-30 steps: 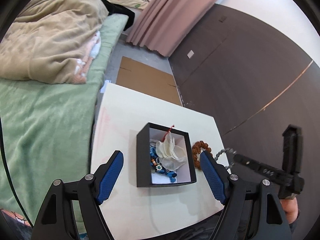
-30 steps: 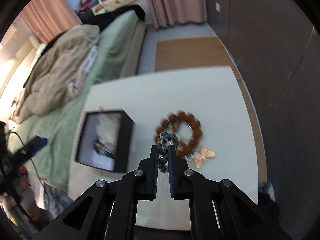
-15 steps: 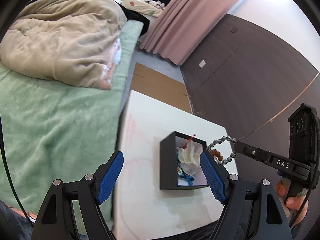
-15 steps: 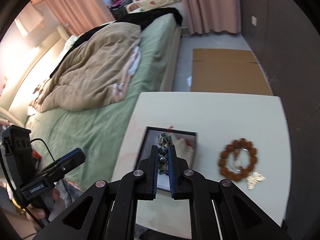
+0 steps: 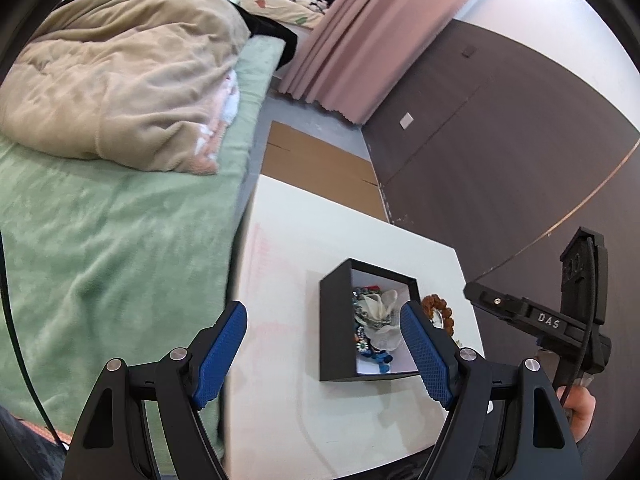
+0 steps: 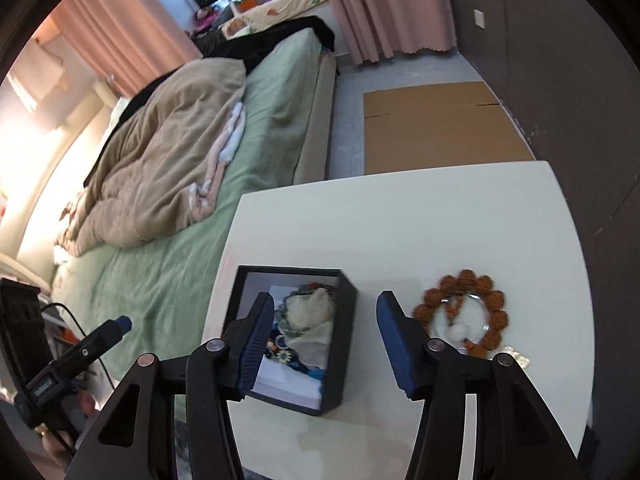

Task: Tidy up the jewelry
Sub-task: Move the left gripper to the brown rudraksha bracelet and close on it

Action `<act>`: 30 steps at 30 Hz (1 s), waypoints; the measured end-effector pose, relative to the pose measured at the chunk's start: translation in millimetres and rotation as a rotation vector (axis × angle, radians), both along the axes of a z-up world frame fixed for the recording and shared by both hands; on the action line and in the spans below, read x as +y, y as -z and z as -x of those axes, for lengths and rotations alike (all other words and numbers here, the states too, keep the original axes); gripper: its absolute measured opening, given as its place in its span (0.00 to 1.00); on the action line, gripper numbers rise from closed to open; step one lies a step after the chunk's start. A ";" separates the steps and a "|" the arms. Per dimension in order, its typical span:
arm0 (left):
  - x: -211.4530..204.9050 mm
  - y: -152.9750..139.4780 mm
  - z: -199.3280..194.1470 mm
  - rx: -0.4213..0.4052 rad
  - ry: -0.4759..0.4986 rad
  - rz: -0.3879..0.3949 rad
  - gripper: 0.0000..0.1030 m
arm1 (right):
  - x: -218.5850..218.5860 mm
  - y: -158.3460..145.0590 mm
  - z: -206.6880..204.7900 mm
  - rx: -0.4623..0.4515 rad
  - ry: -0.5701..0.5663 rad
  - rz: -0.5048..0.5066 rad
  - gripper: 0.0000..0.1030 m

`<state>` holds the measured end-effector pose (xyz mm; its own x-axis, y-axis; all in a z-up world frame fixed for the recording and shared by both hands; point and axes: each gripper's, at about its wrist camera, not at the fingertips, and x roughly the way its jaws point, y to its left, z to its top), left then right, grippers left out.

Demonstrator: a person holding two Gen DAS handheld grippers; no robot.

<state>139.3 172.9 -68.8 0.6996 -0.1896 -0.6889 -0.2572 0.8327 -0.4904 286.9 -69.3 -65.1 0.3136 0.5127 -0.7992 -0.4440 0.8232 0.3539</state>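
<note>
One square black cardboard box (image 6: 340,344) holds mixed jewelry; one brown beaded bracelet (image 6: 460,312) lies beside it. Right gripper (image 6: 324,332) is opening, empty; left gripper (image 5: 324,344) stands wide, empty.

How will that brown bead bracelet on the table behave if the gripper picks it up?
The brown bead bracelet is a ring of separate round beads, so it will probably sag and dangle rather than hold its shape. The beads look knobbly, which should help grip. Pushed across the smooth white table, it would likely slide and deform.

box (image 6: 344,344) contents tangled, indistinct, bracelet (image 6: 464,312) blurred, partly behind fingers
</note>
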 end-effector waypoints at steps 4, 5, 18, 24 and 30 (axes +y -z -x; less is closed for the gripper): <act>-14.8 -4.0 -7.4 0.002 0.026 -0.025 0.77 | -35.4 -3.2 -1.1 0.011 0.046 -0.079 0.59; -18.5 -5.0 -9.2 0.003 0.033 -0.032 0.77 | -41.4 -4.7 -1.1 0.005 0.057 -0.090 0.61; -82.8 -14.8 -47.3 0.024 0.129 -0.109 0.77 | -128.7 3.1 4.0 0.048 0.190 -0.206 0.78; -123.9 -15.6 -65.9 0.029 0.205 -0.138 0.77 | -162.0 19.0 0.3 0.104 0.289 -0.214 0.78; -164.4 -9.6 -84.3 0.064 0.294 -0.181 0.77 | -186.6 22.5 1.0 0.104 0.315 -0.216 0.78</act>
<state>223.6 8.5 -59.3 0.5879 -0.2476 -0.7701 -0.0188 0.9476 -0.3190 285.9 -255.8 -87.6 0.4052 0.5643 -0.7193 -0.1339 0.8150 0.5638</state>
